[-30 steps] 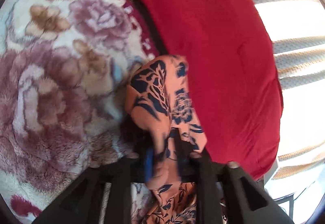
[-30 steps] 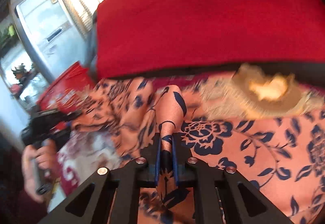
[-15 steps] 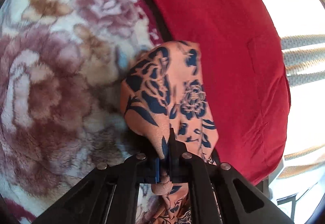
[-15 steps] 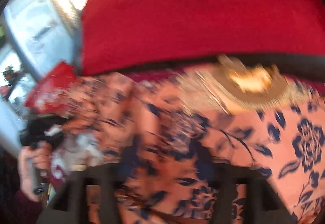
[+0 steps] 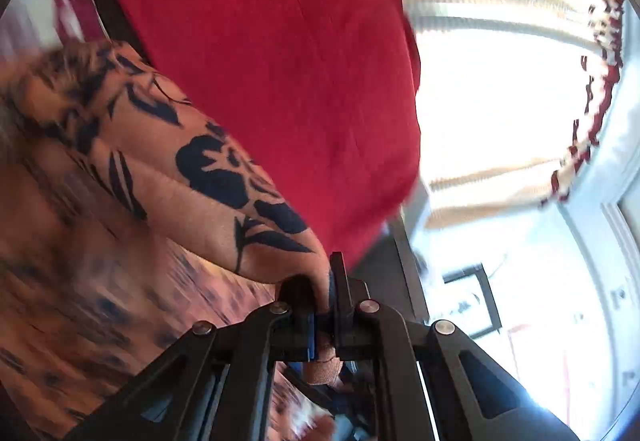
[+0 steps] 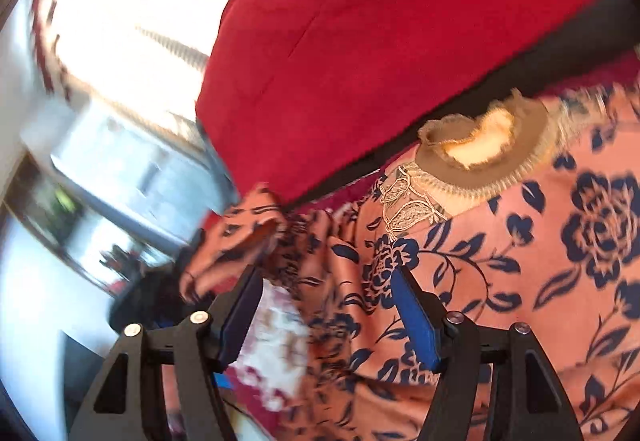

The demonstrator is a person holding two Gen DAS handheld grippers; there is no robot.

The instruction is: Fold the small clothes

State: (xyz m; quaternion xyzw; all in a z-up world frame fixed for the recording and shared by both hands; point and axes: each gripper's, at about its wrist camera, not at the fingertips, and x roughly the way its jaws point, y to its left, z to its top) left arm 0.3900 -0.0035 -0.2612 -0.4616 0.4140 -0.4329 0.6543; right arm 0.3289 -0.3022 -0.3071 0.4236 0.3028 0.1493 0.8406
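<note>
The garment is a peach top with a navy flower print (image 6: 520,241) and a brown fringed neckline (image 6: 484,157). It lies spread over the bed in the right wrist view. My right gripper (image 6: 326,305) is open just above it, holding nothing. In the left wrist view my left gripper (image 5: 324,293) is shut on a fold of the same garment (image 5: 192,177), which is lifted and stretches away to the left. That left-held end shows raised at the left of the right wrist view (image 6: 240,237).
A large red cushion (image 5: 272,53) stands behind the garment, seen also in the right wrist view (image 6: 380,33). A floral plush blanket (image 6: 276,345) lies under the garment. Bright windows with blinds (image 5: 492,81) are beyond the bed's edge.
My right gripper has let go of the garment and opened. My left gripper has lifted and swung right with its fold, so the view now tilts toward the window.
</note>
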